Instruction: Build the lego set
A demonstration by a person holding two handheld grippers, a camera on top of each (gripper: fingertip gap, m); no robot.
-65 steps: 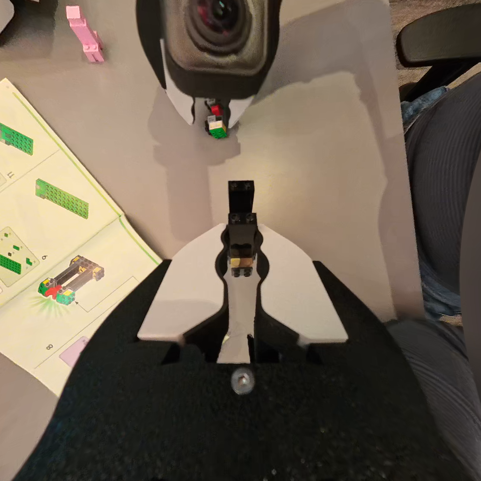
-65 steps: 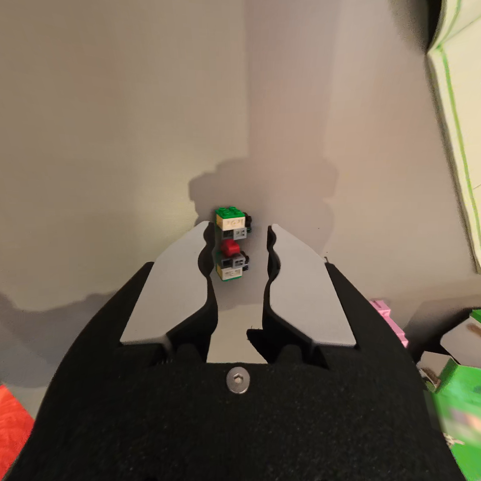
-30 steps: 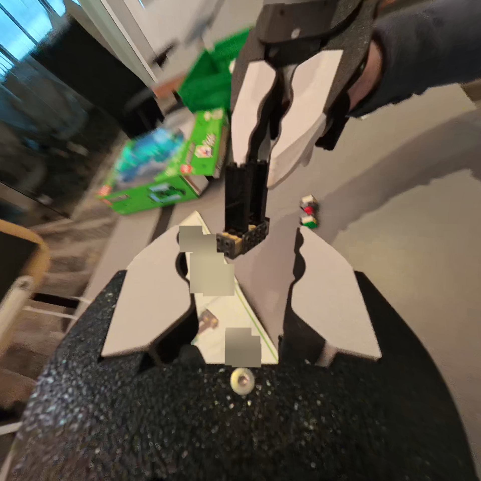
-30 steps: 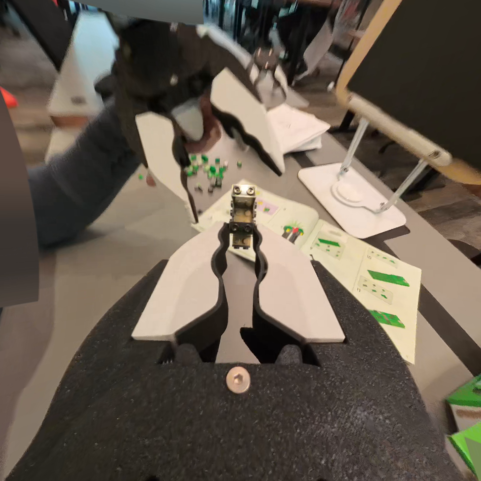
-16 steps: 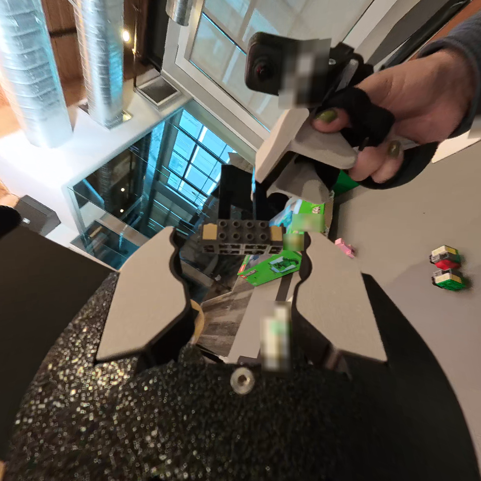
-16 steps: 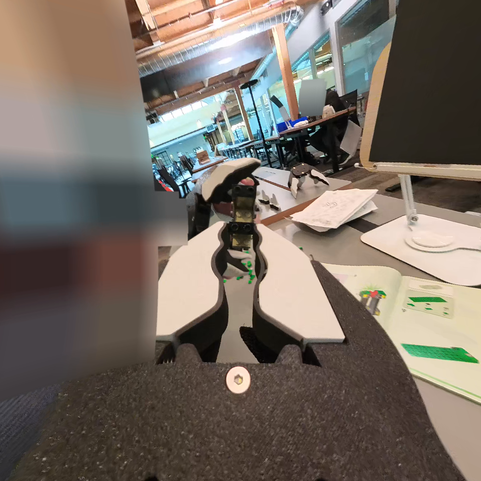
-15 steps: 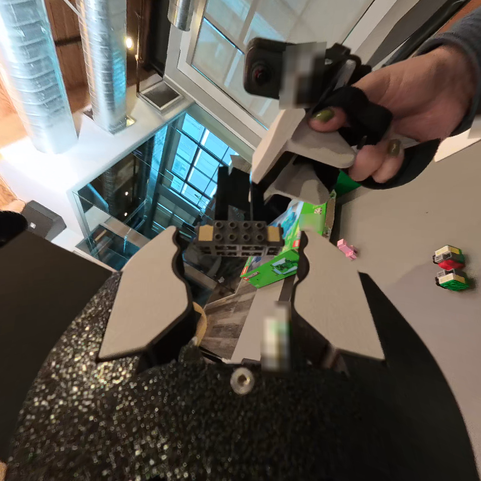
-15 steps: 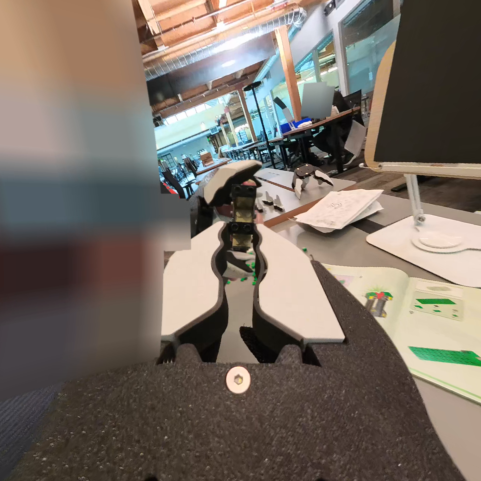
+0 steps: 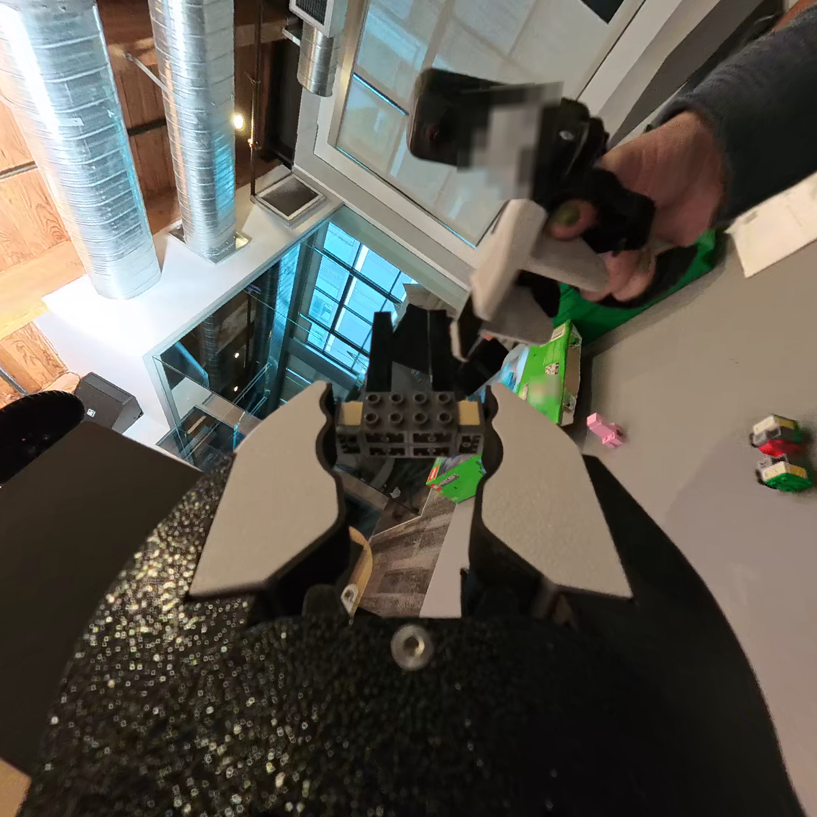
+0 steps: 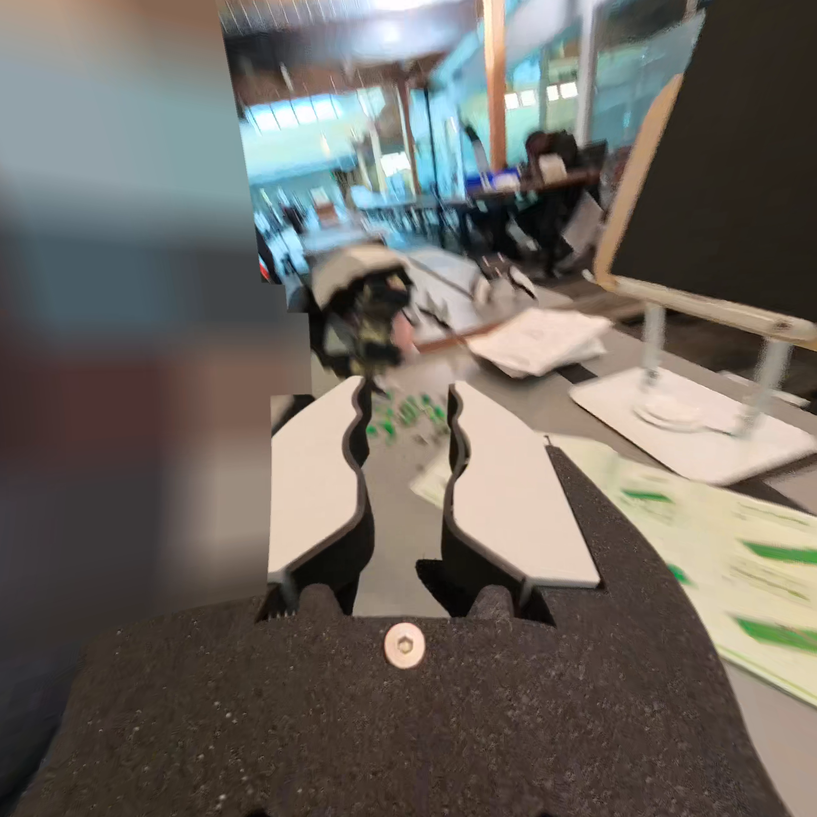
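A dark grey and black lego assembly (image 9: 406,426) with tan ends and black pillars is up in the air. My left gripper (image 9: 409,400) is shut on it, with a finger on each tan end. My right gripper (image 10: 406,389) is open and empty, drawn back from the assembly. The right gripper also shows in the left wrist view (image 9: 490,318), just right of the black pillars, in a person's hand. In the blurred right wrist view the assembly (image 10: 376,322) sits between the left gripper's fingers (image 10: 353,274), ahead of my right fingertips.
A green lego box (image 9: 548,376), a pink piece (image 9: 605,431) and two small red and green builds (image 9: 780,460) lie on the grey table (image 9: 685,398). An open instruction booklet (image 10: 663,530), loose green pieces (image 10: 406,415), folded papers (image 10: 539,340) and a white stand base (image 10: 685,424) are there too.
My right gripper has let go of the assembly, opened and pulled back. My left gripper has closed on the assembly and holds it raised.
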